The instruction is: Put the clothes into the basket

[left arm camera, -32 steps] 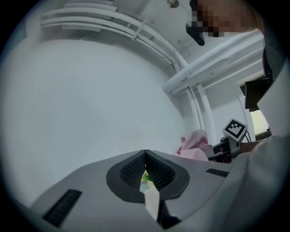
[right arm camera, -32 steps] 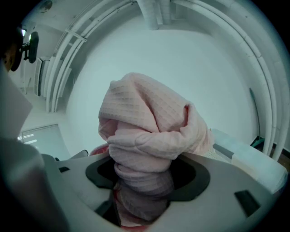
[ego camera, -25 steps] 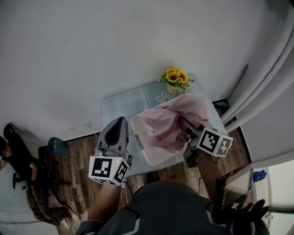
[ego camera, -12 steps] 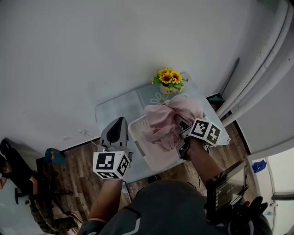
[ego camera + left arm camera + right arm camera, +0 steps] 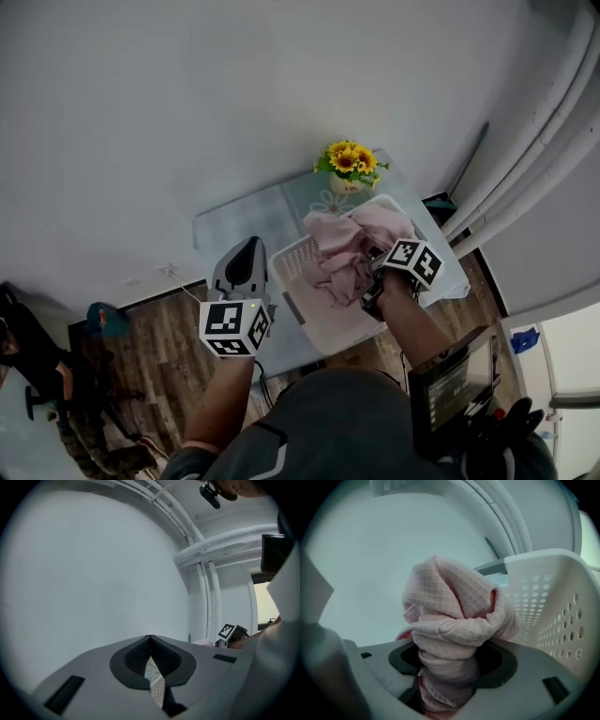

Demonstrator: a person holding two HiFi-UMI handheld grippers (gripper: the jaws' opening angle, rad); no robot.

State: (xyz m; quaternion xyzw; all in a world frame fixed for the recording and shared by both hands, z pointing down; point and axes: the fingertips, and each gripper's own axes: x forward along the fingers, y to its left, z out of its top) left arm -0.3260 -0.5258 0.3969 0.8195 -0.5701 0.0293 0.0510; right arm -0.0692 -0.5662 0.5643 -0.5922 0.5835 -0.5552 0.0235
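Note:
A pink waffle-weave cloth (image 5: 349,251) lies bunched in the white perforated basket (image 5: 298,261) on the pale table (image 5: 234,225). My right gripper (image 5: 380,261) reaches into the basket from the right and is shut on the cloth. In the right gripper view the cloth (image 5: 454,606) bulges up out of the right gripper (image 5: 450,656), with the basket wall (image 5: 548,602) close on the right. My left gripper (image 5: 249,247) is held left of the basket, above the table's front edge. In its own view the left gripper (image 5: 151,641) is shut and holds nothing.
A pot of sunflowers (image 5: 349,165) stands at the table's back edge, just behind the basket. White pipes (image 5: 534,141) run down the wall on the right. A dark screen (image 5: 452,392) sits low at the right. Wooden floor (image 5: 150,347) lies left of the table.
My right gripper has come down and in with the pink cloth, which now sits lower inside the basket instead of draped above it. The left gripper has barely moved.

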